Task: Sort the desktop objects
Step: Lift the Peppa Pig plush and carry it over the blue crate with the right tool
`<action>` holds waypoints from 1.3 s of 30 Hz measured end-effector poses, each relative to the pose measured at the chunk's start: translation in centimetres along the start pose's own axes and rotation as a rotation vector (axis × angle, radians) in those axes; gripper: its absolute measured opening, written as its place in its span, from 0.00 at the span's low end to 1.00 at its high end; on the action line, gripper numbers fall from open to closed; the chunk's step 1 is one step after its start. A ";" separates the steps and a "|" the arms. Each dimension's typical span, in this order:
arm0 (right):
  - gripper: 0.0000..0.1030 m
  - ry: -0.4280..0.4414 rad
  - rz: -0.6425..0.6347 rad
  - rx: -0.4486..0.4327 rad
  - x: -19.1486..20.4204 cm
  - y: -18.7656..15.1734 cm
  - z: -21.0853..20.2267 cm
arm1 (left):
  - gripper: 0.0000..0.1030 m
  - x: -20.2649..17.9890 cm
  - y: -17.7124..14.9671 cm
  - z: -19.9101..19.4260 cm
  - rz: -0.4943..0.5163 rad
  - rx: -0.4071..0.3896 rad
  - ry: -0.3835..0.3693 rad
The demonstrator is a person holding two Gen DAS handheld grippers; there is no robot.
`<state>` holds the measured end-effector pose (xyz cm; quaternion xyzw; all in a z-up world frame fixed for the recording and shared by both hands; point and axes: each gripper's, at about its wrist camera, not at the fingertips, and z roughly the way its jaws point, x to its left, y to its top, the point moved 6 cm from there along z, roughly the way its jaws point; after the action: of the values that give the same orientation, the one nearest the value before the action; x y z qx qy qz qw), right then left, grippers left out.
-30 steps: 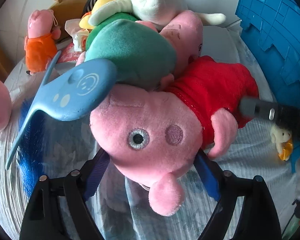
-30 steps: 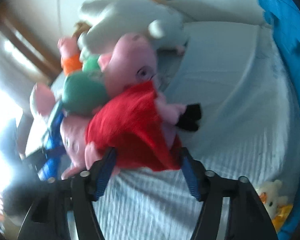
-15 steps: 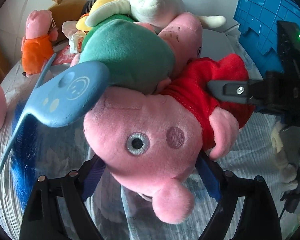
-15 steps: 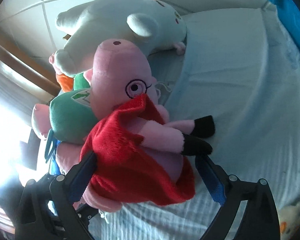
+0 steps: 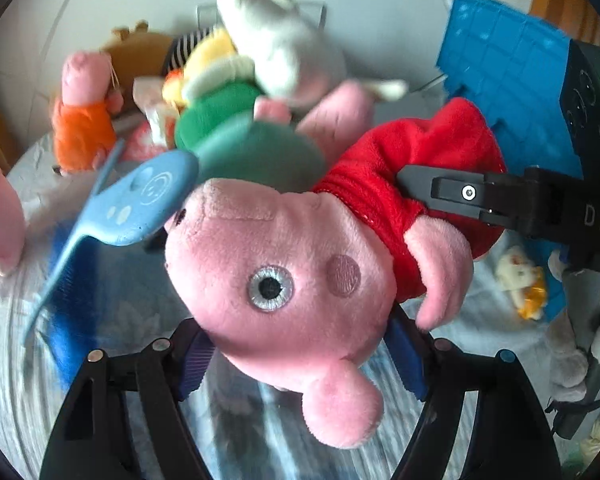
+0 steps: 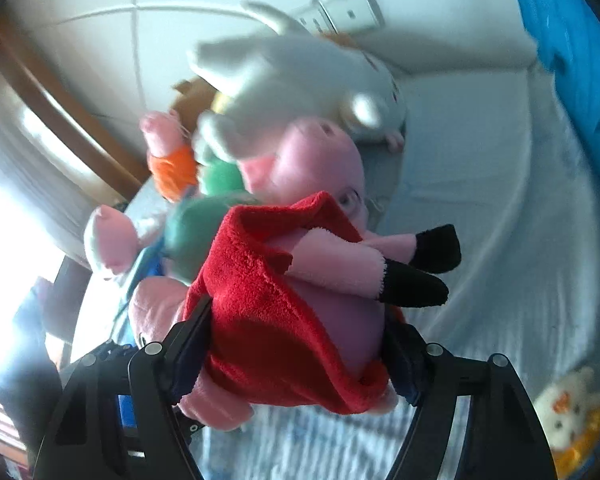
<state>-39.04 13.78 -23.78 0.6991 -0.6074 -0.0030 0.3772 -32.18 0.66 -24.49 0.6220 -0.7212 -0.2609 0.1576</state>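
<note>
The pink pig plush in the red dress [image 5: 300, 280] is held at both ends. The left gripper [image 5: 300, 356] is clamped on its head, while the right gripper [image 6: 296, 344] is closed around the red skirt and body, with the black-shoed legs sticking out past the fingers. The toy sits just in front of the plush pile [image 5: 260, 92] on the pale bedsheet [image 6: 480, 200], beside a light blue comb-like toy [image 5: 140, 200] and a blue crate [image 5: 508, 64].

The step in hand looks like carrying this pig to its sorting place; the destination is not shown, so the next move calls for both grippers travelling together without stretching the toy.

Compared with a second ago, the right gripper has come onto the dress, and the pig appears raised off the sheet.
</note>
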 end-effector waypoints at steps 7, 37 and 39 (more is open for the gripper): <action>0.73 -0.025 -0.010 -0.082 4.3 0.0 -6.1 | 0.74 -0.7 0.7 -6.2 0.054 -0.053 -0.035; 0.73 -0.166 -0.010 -0.459 10.1 0.0 -32.3 | 0.74 -14.5 6.2 -25.9 0.328 -0.347 -0.182; 0.73 -0.172 -0.018 -0.479 8.0 0.7 -34.9 | 0.74 -17.7 7.4 -26.7 0.346 -0.379 -0.189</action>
<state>-21.44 25.30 5.19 0.5923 -0.6131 -0.2097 0.4789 -20.31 13.86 3.20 0.4216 -0.7666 -0.4174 0.2456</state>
